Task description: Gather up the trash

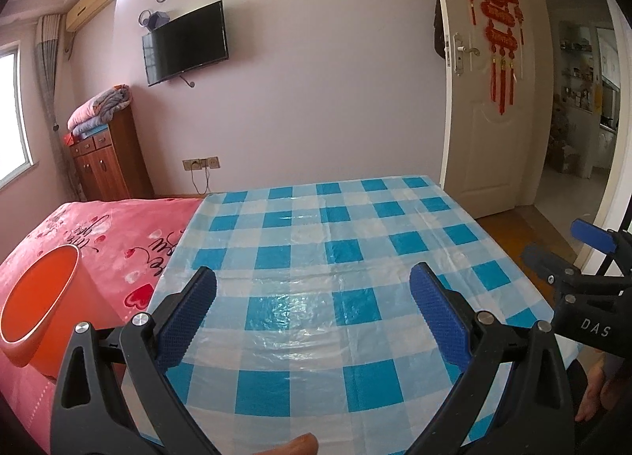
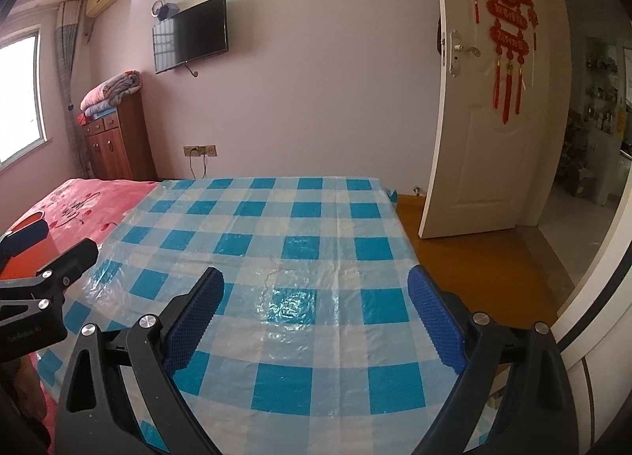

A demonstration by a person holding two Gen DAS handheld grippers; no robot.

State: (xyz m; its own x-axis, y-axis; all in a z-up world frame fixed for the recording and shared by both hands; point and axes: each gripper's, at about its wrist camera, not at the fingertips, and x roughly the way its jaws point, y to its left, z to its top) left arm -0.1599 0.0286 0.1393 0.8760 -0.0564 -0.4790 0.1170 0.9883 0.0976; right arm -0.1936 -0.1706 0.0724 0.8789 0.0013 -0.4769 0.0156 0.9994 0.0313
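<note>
My left gripper (image 1: 312, 285) hovers open over a table covered with a blue-and-white checked plastic cloth (image 1: 355, 241), nothing between its blue pads. An orange bin (image 1: 35, 309) stands at its left, on the pink bed. My right gripper (image 2: 316, 289) is also open and empty above the same checked cloth (image 2: 276, 226), near the cloth's right edge. Each gripper shows at the side of the other's view: the right gripper (image 1: 568, 253) and the left gripper (image 2: 39, 241). No trash shows on the cloth in either view.
A pink bedspread (image 1: 98, 234) lies left of the table. A wooden cabinet (image 1: 106, 162) with folded blankets stands by the far wall under a wall television (image 1: 185, 44). A white door (image 2: 486, 119) stands ajar at right over wooden floor (image 2: 474, 269).
</note>
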